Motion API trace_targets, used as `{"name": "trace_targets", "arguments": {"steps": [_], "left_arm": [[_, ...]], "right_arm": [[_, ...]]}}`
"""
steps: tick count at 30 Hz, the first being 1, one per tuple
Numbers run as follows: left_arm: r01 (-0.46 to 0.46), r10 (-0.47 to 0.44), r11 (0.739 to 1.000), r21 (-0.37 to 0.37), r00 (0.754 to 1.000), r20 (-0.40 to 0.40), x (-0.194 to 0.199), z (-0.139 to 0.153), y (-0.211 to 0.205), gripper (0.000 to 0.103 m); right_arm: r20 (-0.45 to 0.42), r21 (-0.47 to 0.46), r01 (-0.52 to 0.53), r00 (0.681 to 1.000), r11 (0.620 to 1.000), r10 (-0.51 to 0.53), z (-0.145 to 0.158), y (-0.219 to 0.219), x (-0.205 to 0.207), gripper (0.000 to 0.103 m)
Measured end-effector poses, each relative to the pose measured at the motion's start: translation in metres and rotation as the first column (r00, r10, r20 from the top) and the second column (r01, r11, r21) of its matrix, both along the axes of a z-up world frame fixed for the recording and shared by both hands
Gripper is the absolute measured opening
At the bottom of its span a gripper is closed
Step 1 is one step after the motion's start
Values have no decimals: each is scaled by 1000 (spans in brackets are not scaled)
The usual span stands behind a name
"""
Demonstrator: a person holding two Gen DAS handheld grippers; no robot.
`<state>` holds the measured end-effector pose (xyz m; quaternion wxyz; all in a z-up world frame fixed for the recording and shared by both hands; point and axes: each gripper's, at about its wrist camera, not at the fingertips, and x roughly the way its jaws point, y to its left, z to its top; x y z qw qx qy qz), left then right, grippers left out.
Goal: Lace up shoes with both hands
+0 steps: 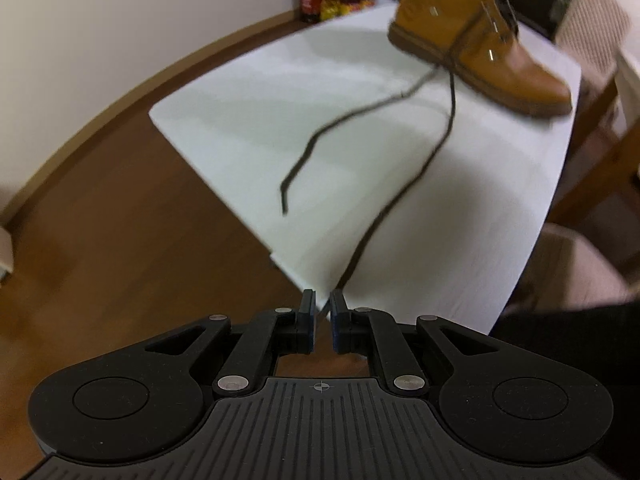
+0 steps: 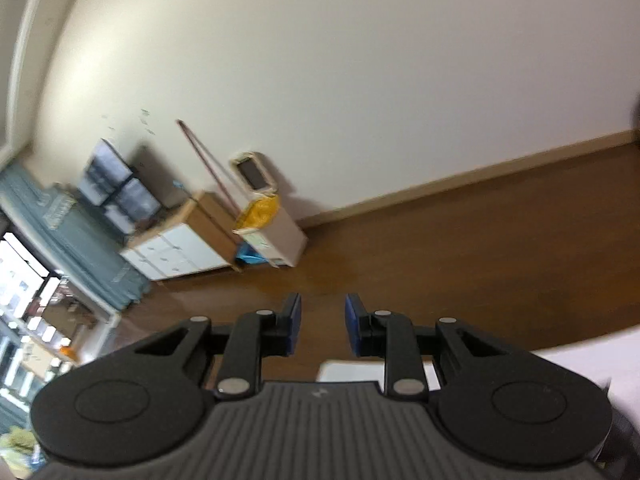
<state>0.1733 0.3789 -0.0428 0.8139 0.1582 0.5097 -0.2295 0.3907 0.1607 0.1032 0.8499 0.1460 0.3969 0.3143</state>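
Boot (image 1: 480, 36), tan leather with metal eyelets, stands at the far corner of the white table (image 1: 248, 120), toe pointing toward the right edge. Two dark laces trail from it across the tabletop. One lace end (image 1: 298, 168) lies loose on the table, curving toward the near edge. The other lace (image 1: 420, 176) runs in a taut line from the boot down to the left gripper (image 1: 323, 312).

Left gripper: angled steeply downward over the near table corner, jaws nearly together, the lace passing between them; the right pad (image 1: 335, 326) appears to press on it, so the lace reads as clamped.

Right gripper (image 2: 323, 326): raised and rolled sideways, aimed away from the table toward the wooden floor (image 2: 480, 248) and wall. Jaws stand apart with nothing between them. A white cabinet (image 2: 180, 252) and a bin (image 2: 264, 208) show beyond, blurred.
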Motion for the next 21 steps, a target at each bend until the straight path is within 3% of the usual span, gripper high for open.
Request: {"name": "trace_targets", "arguments": {"steps": [5,9,15,21], "left_arm": [[73,-74,996,45,997,9,-6,-19,2,8],[111,-112,993,44,994,22,-8,-27,1,8],[157,-159,986,45,986,41,-9,-37,-7,8],[191,-198,977,99,978,67,-8,-43,-11,9]], "right_arm": [[-190,14,52,981,999,-48,-63,-1,-59,28],[-361,-19,127,924,992,-125,-108,-9,-98,28],[-480,-53,140,865,989,-148,-138,-8,-136,28],[-535,-62,109,836,992,-125,-147,6,-159,28]]}}
